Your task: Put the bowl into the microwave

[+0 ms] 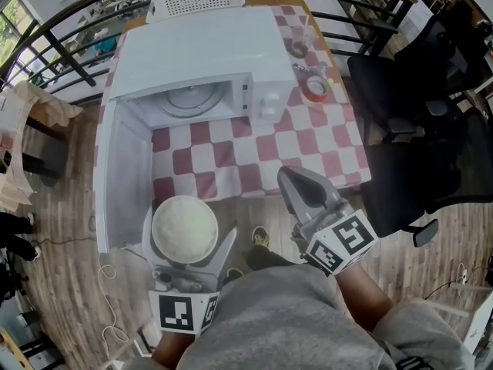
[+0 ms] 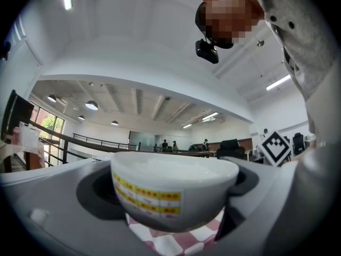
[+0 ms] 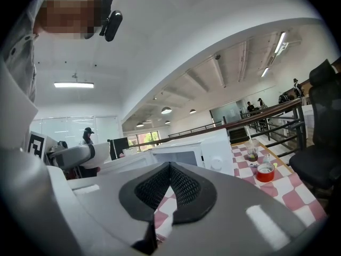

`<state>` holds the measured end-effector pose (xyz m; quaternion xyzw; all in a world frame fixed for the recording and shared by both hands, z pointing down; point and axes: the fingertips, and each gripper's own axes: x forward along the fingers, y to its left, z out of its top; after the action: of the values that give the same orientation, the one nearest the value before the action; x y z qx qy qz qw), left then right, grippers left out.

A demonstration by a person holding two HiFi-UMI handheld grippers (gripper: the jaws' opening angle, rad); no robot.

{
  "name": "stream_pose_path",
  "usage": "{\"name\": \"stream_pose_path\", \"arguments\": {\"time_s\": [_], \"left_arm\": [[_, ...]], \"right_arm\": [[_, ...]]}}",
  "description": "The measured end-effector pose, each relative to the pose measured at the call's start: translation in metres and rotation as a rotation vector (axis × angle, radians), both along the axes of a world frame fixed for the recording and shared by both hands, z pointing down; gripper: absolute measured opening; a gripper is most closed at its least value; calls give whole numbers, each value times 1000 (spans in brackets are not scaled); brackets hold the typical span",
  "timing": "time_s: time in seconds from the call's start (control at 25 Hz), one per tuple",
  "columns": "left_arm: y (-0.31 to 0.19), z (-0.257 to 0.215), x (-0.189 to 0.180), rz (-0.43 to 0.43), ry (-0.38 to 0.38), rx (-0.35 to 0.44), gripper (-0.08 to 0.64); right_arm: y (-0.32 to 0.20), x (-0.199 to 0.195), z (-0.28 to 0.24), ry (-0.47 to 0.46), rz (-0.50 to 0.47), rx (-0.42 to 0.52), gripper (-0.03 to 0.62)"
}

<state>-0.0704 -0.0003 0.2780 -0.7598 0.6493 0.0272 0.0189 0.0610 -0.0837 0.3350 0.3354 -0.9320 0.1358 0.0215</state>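
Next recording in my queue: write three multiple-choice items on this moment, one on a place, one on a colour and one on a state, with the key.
1. Where is the bowl?
A) inside the microwave
B) on the tablecloth
C) between the left gripper's jaws

2. What colours are the tablecloth's checks?
A) red and white
B) blue and white
C) green and yellow

3. How is the microwave's door?
A) shut
B) swung open
C) taken off

Key: 1 C, the jaws flank the bowl on both sides. 2 A, red and white squares show in front of the microwave. 3 B, the door stands out to the left and the turntable is in sight.
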Motion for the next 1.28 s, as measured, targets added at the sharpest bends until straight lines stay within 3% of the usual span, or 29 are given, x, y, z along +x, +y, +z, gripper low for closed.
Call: {"name": "stream_pose_path", "arguments": {"time_s": [1.28], "left_arm": [[-10, -6, 26, -42, -38, 19, 537]], "right_arm": [[-16, 25, -1, -39, -32, 21, 0]]}}
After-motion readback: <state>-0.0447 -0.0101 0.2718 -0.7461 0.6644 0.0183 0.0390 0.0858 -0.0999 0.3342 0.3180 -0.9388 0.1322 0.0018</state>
